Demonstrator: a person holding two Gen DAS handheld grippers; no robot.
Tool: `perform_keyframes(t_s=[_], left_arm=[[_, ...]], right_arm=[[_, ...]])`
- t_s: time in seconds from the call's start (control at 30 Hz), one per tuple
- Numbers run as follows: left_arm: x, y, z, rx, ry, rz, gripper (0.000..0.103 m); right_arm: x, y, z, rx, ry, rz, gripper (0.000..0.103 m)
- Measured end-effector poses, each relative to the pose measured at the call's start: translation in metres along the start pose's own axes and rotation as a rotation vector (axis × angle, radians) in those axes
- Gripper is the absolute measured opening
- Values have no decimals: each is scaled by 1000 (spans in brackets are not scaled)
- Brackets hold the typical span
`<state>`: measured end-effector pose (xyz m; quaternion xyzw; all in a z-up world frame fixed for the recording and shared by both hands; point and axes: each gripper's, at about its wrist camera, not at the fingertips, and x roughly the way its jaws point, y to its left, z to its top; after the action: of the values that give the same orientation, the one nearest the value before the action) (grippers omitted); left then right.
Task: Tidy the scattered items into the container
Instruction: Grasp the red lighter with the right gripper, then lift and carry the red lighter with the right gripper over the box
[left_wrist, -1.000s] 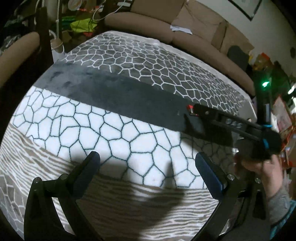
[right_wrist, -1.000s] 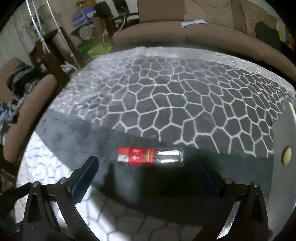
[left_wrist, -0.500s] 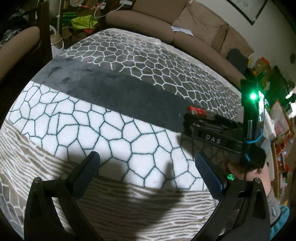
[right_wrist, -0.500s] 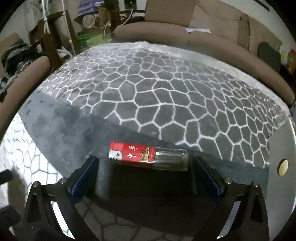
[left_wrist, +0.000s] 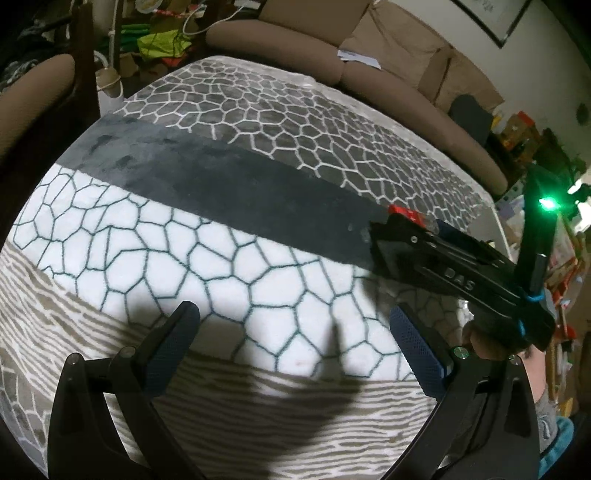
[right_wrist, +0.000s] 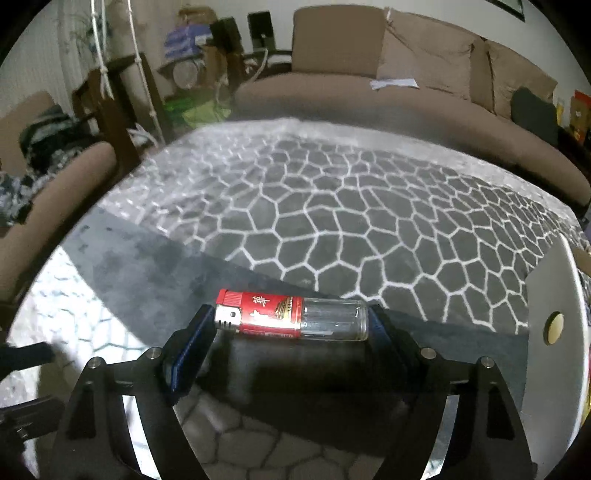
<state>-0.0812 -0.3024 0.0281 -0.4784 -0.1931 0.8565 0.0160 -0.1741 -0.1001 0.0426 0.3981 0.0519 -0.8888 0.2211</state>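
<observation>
A patterned blanket (left_wrist: 229, 266) covers the supporting surface; what lies beneath it cannot be told. It runs in bands: grey-brown wavy stripes nearest, then white with dark teal cell outlines, a plain dark grey band (right_wrist: 159, 273), and farthest a grey field with white cell outlines (right_wrist: 351, 221). A lighter (right_wrist: 291, 314) with a red label and clear body sits at the plain band; whether it touches the blanket cannot be told.

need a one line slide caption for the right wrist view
Right hand-held gripper closed end to end on a red-and-clear plastic lighter above the grey honeycomb-patterned rug.
</observation>
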Motion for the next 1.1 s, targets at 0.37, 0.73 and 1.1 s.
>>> perform_keyframes(t_s=[0.37,0.73,1.1], left_arm=[[-27,-22,8,-64,-52,-202,103],[-29,-89,1,33,-32,-217,103],[-9,-178,-33,264,30,-166,103]], right_arm=[[-86,-3,-9,-53,-60,95,84],[-174,-54,-21,13,-109,20,84],[-233,-141,-57,96,-141,-59,84]])
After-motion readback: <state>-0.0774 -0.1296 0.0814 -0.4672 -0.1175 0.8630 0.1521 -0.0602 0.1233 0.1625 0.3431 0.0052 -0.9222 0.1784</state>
